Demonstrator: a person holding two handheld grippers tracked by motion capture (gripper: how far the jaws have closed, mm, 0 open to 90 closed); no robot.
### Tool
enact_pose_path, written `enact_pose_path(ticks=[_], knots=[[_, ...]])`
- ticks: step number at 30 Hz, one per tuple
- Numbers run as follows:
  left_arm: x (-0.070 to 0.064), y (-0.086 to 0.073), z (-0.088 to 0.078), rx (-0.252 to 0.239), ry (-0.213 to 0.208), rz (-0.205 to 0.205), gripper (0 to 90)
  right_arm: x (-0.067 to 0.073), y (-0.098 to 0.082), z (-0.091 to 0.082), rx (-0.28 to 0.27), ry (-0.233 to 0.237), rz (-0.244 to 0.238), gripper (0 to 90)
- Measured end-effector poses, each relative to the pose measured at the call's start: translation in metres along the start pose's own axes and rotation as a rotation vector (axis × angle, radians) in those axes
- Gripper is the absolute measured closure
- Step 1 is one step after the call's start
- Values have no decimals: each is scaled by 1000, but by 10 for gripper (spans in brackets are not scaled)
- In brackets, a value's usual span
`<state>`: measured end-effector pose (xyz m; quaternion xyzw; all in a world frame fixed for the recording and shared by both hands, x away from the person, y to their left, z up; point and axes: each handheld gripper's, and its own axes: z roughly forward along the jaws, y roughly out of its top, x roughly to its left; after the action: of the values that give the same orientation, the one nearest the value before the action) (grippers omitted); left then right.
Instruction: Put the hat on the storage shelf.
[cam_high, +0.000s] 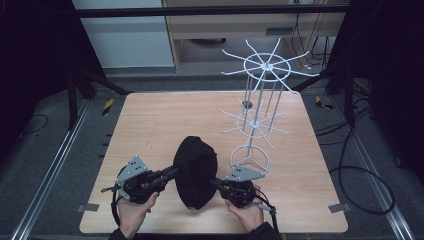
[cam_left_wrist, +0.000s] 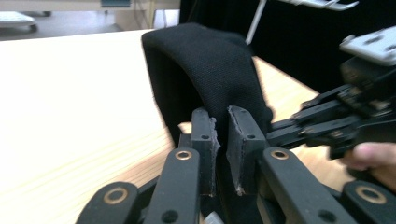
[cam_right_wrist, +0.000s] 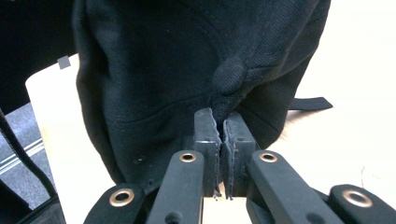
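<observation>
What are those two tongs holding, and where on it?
A black cap: left tongs pinch its brim, right tongs pinch crown fabric near the top button.

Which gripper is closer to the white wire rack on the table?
Right. The right gripper sits just in front of the white wire rack's round base; the left gripper is across the black fabric cap that both are pinching, farther from the rack.
</observation>
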<state>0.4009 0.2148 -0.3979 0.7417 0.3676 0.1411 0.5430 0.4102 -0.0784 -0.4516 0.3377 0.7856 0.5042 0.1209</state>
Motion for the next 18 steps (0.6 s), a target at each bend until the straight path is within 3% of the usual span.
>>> enact_pose_path(ticks=[10,15,18], knots=[[20,-14,2,33,115,18,765,7,4,10,5,-8,-5,863],[24,-18,6,53,127,18,723,9,4,11,5,-14,-1,863],[21,-20,10,60,130,32,634,9,4,13,8,-21,0,863]])
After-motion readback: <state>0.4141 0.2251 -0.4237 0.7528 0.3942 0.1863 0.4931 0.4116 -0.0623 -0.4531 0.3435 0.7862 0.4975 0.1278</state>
